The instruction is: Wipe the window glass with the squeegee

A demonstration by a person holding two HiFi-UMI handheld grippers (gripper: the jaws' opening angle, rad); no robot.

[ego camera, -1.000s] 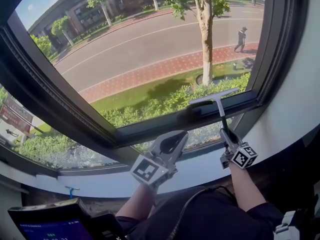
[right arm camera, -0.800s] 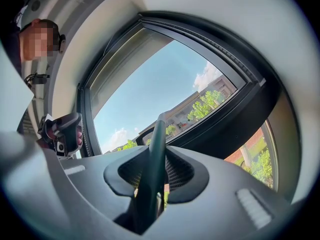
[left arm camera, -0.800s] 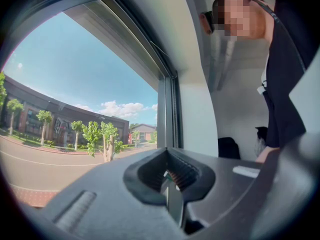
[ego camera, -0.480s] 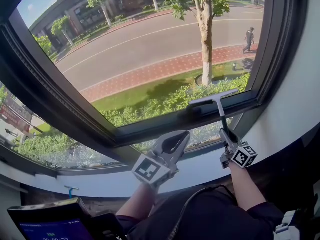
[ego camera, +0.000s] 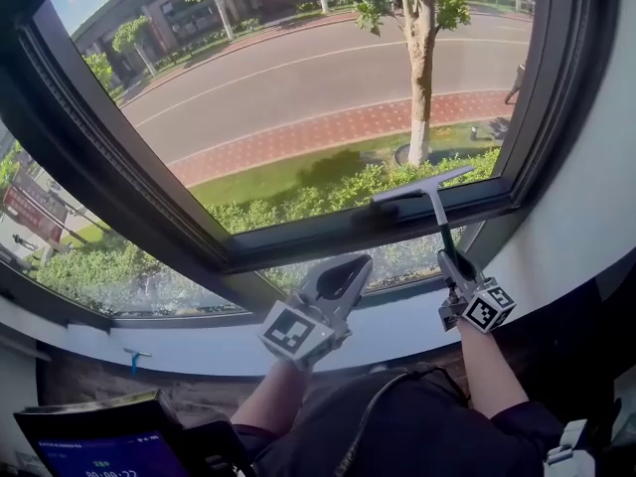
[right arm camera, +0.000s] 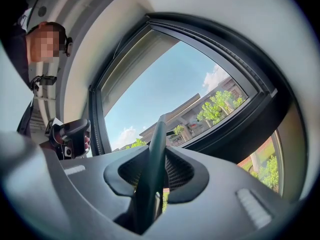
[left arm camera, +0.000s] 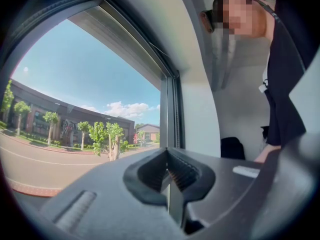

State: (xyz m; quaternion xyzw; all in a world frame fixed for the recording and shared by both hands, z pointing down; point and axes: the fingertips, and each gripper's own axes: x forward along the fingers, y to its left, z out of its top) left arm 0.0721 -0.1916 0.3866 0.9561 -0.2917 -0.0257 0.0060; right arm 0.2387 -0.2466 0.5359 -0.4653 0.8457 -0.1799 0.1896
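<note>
1. At the lower right of the head view, our right gripper (ego camera: 452,266) was clenched on the handle of the squeegee (ego camera: 434,207). The right gripper view showed that dark handle pinched between both jaws and running up out of them.
2. The squeegee's blade lay just right of centre in the head view. It ran along the bottom edge of the upper window glass (ego camera: 328,97), right against the dark horizontal frame bar (ego camera: 298,238). We could not tell whether the rubber was pressed to the glass or resting on the bar.
3. At lower centre, our left gripper (ego camera: 343,274) hung in front of the smaller lower pane (ego camera: 397,258) and above the white sill (ego camera: 199,351), well apart from the squeegee. The left gripper view showed its jaws closed together with nothing between them.
4. We judged that the wiping step was in hand and that the blade stood at the bottom end of a stroke on the right part of the pane. Most of the glass toward the upper left of the frame looked yet to be covered.
5. The next move, as we judged it, called for lifting the blade off the bar and carrying it to the top of a neighbouring strip. There it would be set flat on the glass and drawn down under even pressure. The right jaws would need a firm hold so the handle could not twist, and the left gripper would need to stay clear.
</note>
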